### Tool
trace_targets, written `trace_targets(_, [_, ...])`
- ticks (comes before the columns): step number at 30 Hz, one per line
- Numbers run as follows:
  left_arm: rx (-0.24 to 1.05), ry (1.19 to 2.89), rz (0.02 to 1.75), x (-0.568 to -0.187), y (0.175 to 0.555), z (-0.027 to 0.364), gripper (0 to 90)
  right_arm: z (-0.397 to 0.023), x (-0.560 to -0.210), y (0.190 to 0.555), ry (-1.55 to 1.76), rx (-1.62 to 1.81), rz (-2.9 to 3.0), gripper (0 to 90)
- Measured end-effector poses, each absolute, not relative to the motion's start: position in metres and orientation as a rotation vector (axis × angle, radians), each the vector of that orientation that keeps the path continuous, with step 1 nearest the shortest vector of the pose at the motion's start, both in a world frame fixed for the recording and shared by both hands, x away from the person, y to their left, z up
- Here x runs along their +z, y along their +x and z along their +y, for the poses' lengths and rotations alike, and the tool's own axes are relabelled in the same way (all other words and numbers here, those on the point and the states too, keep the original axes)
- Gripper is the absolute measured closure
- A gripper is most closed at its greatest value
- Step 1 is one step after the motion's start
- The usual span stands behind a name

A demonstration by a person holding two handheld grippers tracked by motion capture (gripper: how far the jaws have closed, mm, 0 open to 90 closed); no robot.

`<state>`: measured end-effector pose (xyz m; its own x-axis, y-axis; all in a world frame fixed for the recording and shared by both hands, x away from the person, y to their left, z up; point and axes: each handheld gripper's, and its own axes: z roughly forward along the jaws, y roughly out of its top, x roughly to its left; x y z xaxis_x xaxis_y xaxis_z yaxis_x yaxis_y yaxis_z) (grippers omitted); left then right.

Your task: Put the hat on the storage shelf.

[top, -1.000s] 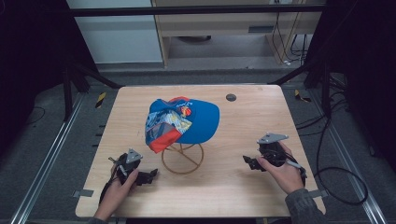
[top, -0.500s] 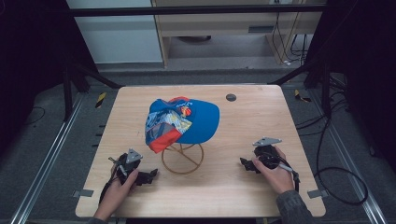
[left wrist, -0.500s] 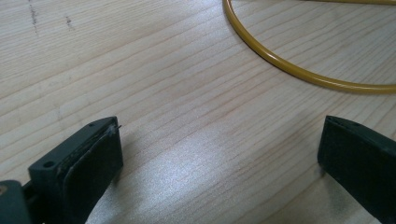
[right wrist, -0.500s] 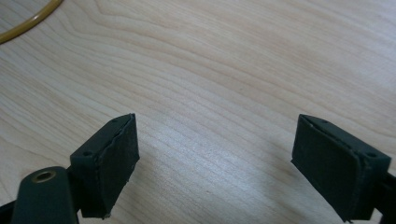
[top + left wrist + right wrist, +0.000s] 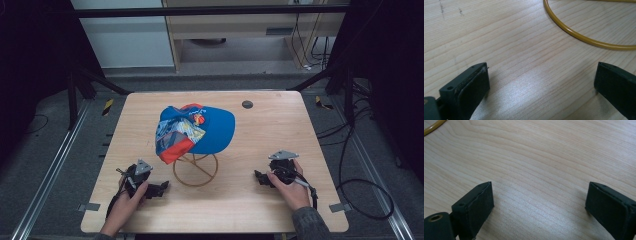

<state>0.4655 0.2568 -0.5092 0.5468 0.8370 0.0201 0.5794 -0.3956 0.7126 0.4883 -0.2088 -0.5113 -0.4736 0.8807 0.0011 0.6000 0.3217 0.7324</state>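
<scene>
A blue cap (image 5: 197, 131) with red and patterned panels rests on a yellow wire stand (image 5: 195, 170) at the middle of the wooden table (image 5: 260, 130). My left gripper (image 5: 159, 189) lies low on the table left of the stand, held by a hand, jaws wide open with only bare wood between them (image 5: 541, 82). The stand's yellow ring (image 5: 584, 37) curves just ahead of it. My right gripper (image 5: 260, 177) sits on the table right of the stand, also open over bare wood (image 5: 539, 202). A bit of the yellow ring (image 5: 432, 127) shows at its upper left.
A small dark round disc (image 5: 247, 104) lies near the table's far edge. Tape marks (image 5: 340, 206) sit at the table's front corners. Black frame legs and cables (image 5: 360, 180) run on the floor around the table.
The right hand and its gripper have moved left and down toward the table, closer to the stand. The left gripper has stayed in place.
</scene>
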Motion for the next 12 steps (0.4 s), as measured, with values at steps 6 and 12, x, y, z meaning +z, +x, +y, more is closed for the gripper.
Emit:
trace_targets(6, [0.501, 2.121, 1.136, -0.5092, 0.4654, 0.2568, 0.0, -0.2086, -0.5117, 0.4872, 1.317, 0.957, 2.187, 7.7])
trace_targets(12, [0.501, 2.121, 1.136, -0.5092, 0.4655, 0.2568, 0.0, -0.2080, -0.5118, 0.4856, 1.333, 0.952, 2.170, 7.6])
